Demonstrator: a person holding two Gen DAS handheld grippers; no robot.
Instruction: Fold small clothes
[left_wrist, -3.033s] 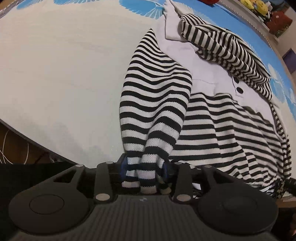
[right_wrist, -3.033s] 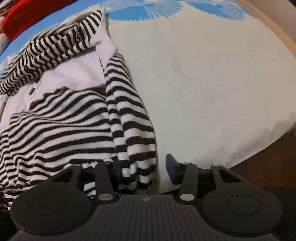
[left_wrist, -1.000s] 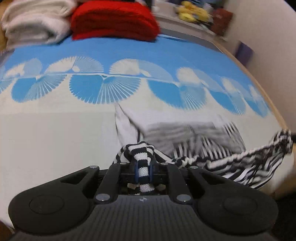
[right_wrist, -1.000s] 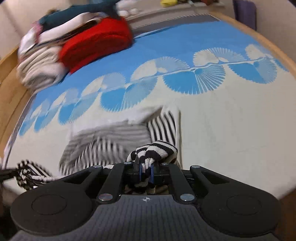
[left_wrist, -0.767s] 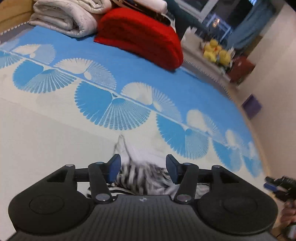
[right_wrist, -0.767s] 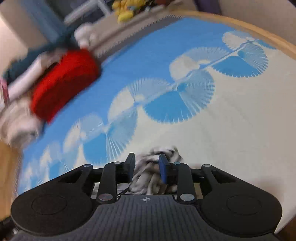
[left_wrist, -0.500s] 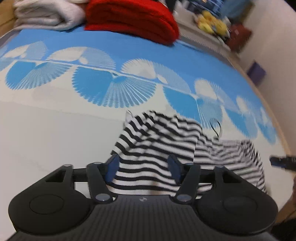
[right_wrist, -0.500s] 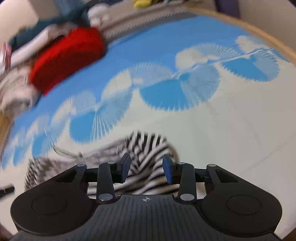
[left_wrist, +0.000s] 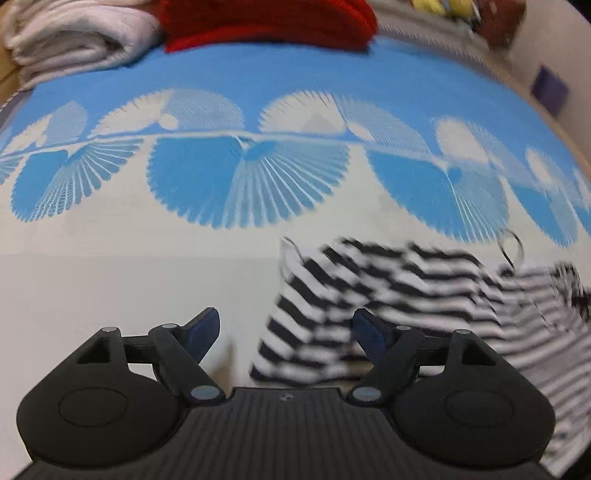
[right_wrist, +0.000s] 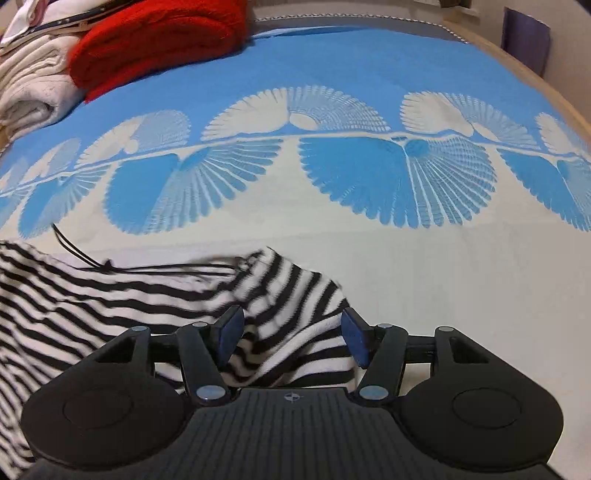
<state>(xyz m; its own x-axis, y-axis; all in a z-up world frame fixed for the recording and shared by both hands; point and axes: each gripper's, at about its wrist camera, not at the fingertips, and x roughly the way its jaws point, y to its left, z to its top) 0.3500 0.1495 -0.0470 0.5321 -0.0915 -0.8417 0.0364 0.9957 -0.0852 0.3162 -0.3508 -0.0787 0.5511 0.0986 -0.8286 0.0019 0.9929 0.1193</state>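
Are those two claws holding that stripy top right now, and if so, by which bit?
Neither holds it. The left gripper and right gripper have just been opening; the striped top lies loose on the bed cover, cloth between the right's open fingers.

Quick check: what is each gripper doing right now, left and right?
Left gripper: open, jaws just opening, holding nothing; striped garment lies partly between them.
Right gripper: open, jaws just opening; garment lies loose between them.
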